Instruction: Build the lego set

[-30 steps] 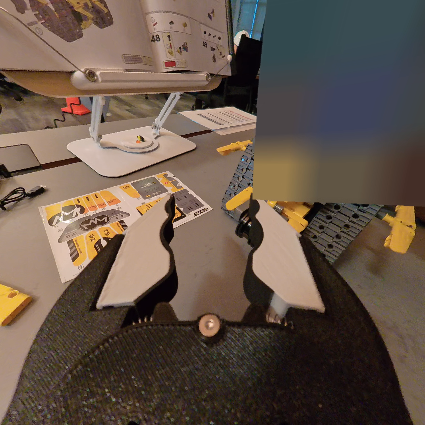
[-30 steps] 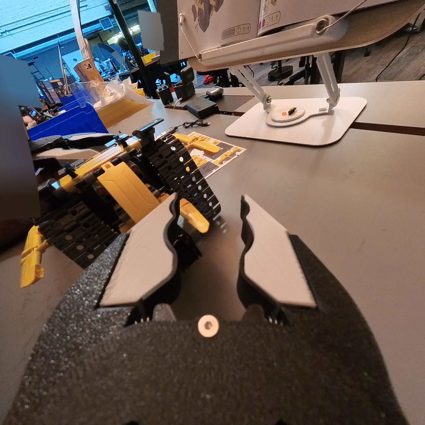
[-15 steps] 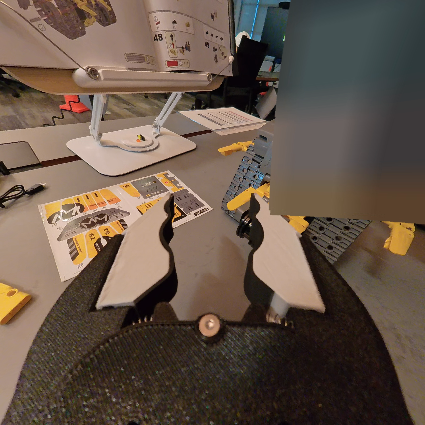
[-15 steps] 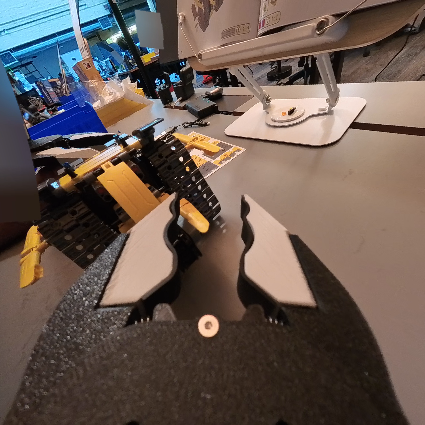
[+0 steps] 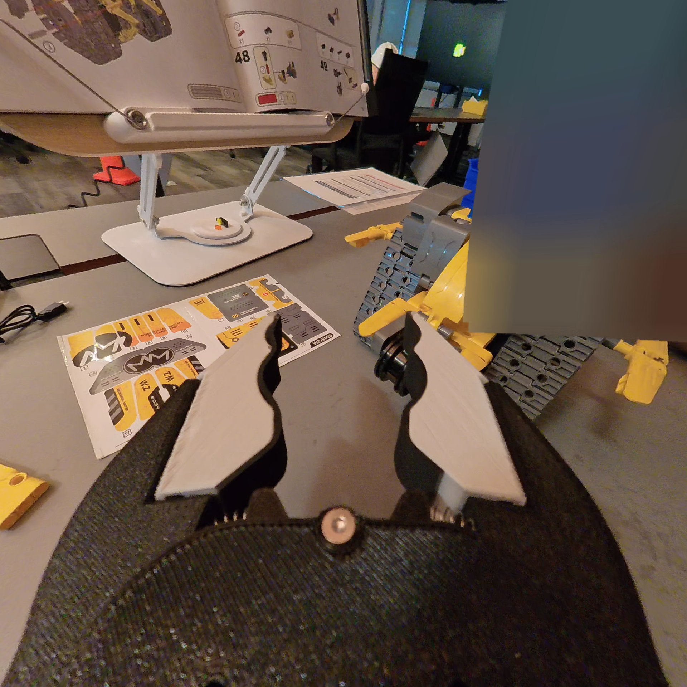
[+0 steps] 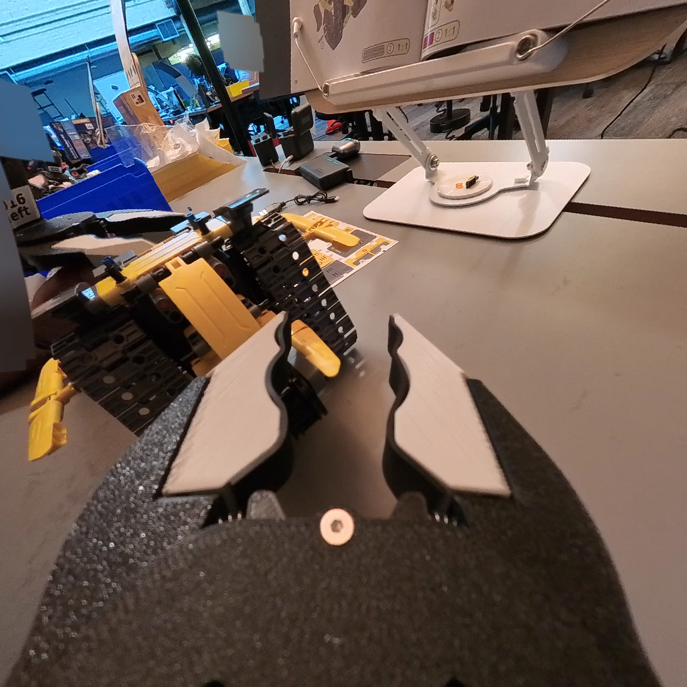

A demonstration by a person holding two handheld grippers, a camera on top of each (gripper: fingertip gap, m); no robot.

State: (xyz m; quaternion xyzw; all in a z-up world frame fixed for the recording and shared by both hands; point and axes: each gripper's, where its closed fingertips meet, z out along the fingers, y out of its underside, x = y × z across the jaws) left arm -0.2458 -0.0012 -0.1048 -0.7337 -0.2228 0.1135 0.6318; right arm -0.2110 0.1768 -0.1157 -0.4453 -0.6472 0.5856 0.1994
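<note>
Left gripper (image 5: 341, 321): fingers (image 5: 238, 405) spread apart, nothing held between them. Right-hand finger tip just beside the black round hub (image 5: 390, 366) at the near end of the tracked brick-built vehicle model (image 5: 427, 282); contact impossible to confirm.

Right gripper (image 6: 337, 323): fingers (image 6: 438, 409) likewise parted and empty, bare grey surface (image 6: 520, 334) showing in the gap. Left-hand finger overlapping the same model (image 6: 208, 301) at its near end, beside a yellow lever piece and a black gear; touching or not, cannot tell.

Tracked brick-built vehicle model: yellow body, black and grey link tracks, tilted on the surface, between the two grippers. Loose yellow claw-like piece (image 5: 641, 373) near its track. Far side partly covered by a blurred patch.

Sticker sheet (image 5: 186, 349): yellow, grey and black decals, flat on the surface just left of the model, partly under the left gripper's left finger in view.

Yellow flat brick part (image 5: 16, 494): well left of the model, at the picture's edge.

White book stand (image 5: 208, 245): beyond the sticker sheet, behind the model, holding an open instruction booklet (image 5: 186, 55). Two tiny pieces on its round base disc.

Black cable (image 5: 26, 318): left of the sticker sheet.

Printed paper sheet (image 5: 357, 187): beyond the model, right of the stand.

Blue bins (image 6: 100, 186): behind the model in the right wrist view.
</note>
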